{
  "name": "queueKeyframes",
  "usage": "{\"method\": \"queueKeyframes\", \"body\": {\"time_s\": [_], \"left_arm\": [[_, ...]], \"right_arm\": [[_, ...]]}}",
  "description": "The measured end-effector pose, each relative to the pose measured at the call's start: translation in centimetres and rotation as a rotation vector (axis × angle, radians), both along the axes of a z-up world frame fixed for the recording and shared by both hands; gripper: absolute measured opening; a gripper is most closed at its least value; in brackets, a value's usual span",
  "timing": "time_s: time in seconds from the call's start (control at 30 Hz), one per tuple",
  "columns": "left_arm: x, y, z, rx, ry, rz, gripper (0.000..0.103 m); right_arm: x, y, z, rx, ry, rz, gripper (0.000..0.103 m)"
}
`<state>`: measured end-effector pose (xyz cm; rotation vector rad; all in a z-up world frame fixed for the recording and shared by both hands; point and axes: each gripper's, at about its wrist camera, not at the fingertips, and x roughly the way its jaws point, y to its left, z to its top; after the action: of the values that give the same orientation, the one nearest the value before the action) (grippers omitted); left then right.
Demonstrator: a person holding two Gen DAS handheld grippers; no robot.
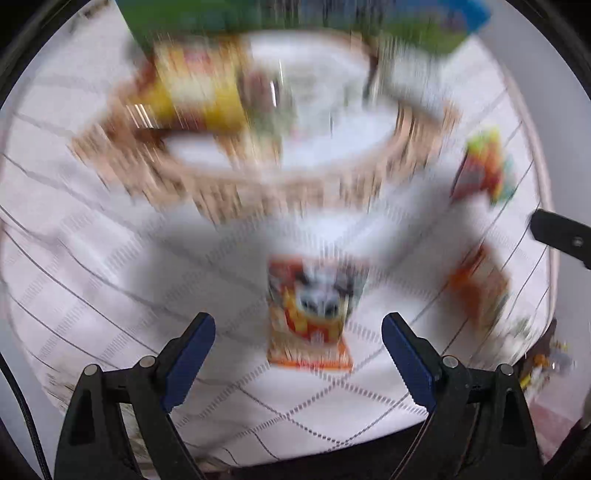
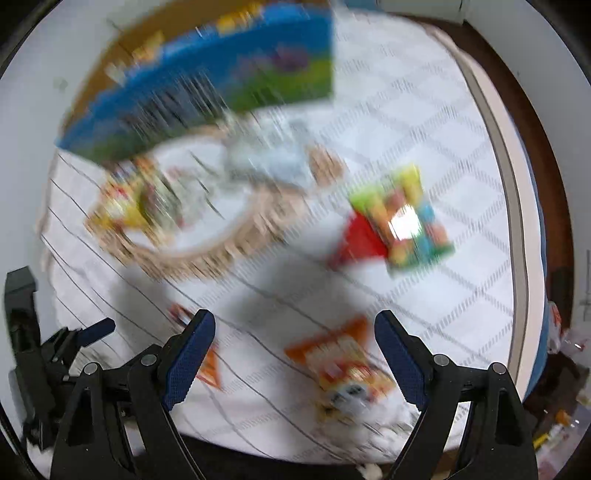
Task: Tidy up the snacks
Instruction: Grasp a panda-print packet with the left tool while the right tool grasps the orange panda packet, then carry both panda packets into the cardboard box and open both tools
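Both views are smeared by motion. My left gripper [image 1: 299,332] is open and points down at an orange snack packet [image 1: 310,317] lying flat on the white quilted cloth, apart from both pads. My right gripper [image 2: 295,332] is open too, over a second orange packet [image 2: 343,365] that lies nearer its right finger. A third orange packet [image 2: 210,365] is partly hidden behind its left finger. A round woven basket [image 1: 258,184] [image 2: 207,262] farther back holds a yellow packet [image 1: 199,88]. A red and green packet [image 2: 399,221] [image 1: 484,166] lies right of the basket.
A large blue and green box [image 2: 221,81] [image 1: 295,18] stands behind the basket. The cloth's edge [image 2: 517,221] curves down the right side, with dark floor beyond. The other gripper's black frame [image 2: 33,332] shows at the left, close beside my right one.
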<state>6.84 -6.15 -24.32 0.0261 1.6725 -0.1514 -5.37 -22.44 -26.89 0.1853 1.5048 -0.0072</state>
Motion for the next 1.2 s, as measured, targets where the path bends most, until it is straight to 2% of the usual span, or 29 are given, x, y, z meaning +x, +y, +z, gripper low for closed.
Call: {"method": "queueKeyframes", "body": {"time_s": [0.07, 0.2, 0.27, 0.33, 0.37, 0.4, 0.43, 0.53, 0.63, 0.7, 0.77, 0.83, 0.93, 1.07, 1.2], "left_arm": [[-0.5, -0.5, -2.5, -0.024, 0.064, -0.002, 0.092], [-0.3, -1.3, -5.6, -0.022, 0.106, -0.002, 0.092], [-0.1, -1.7, -6.3, -0.027, 0.106, 0.004, 0.083], [0.2, -1.9, -6.5, -0.012, 0.096, 0.021, 0.062], [0.4, -1.8, -6.4, -0.016, 0.088, 0.033, 0.061], [0.6, -1.8, -6.3, -0.012, 0.078, 0.047, 0.060], [0.9, -1.6, -5.9, -0.008, 0.059, 0.066, 0.059], [2.0, -0.9, -4.7, 0.012, 0.013, 0.110, 0.059], [3.2, -0.2, -3.9, 0.030, -0.028, 0.153, 0.059], [3.7, -0.2, -4.5, 0.020, -0.002, 0.169, 0.059], [4.1, -0.3, -5.7, 0.007, 0.065, 0.176, 0.059], [4.2, -0.7, -6.8, 0.011, 0.098, 0.170, 0.060], [4.3, -1.2, -7.3, 0.016, 0.100, 0.166, 0.061], [3.9, -1.1, -7.4, 0.009, 0.092, 0.165, 0.060], [3.2, -1.3, -5.9, 0.005, 0.058, 0.159, 0.055]], "right_arm": [[-1.4, -0.6, -2.2, -0.032, 0.065, 0.027, 0.090], [-3.0, -0.9, -5.6, -0.060, 0.152, 0.074, 0.090], [-3.4, -0.9, -6.6, -0.057, 0.174, 0.084, 0.090], [-3.7, -0.8, -7.6, -0.064, 0.189, 0.095, 0.088], [-3.8, -0.8, -7.9, -0.073, 0.186, 0.096, 0.084], [-3.8, -0.7, -8.1, -0.082, 0.180, 0.095, 0.069], [-3.9, -0.7, -8.2, -0.077, 0.175, 0.089, 0.061], [-3.7, -0.6, -8.3, -0.068, 0.148, 0.059, 0.055], [-3.2, -0.4, -7.5, -0.024, 0.085, 0.009, 0.054], [-2.9, -0.2, -7.3, -0.014, 0.057, -0.010, 0.054], [-2.6, -0.1, -8.0, -0.008, 0.083, -0.013, 0.056], [-2.5, 0.1, -8.8, -0.001, 0.125, -0.011, 0.060], [-2.7, -0.2, -9.3, -0.002, 0.149, 0.001, 0.065], [-3.1, -0.1, -9.9, 0.002, 0.181, 0.000, 0.066], [-3.8, -0.2, -9.5, -0.004, 0.141, -0.011, 0.053]]}}
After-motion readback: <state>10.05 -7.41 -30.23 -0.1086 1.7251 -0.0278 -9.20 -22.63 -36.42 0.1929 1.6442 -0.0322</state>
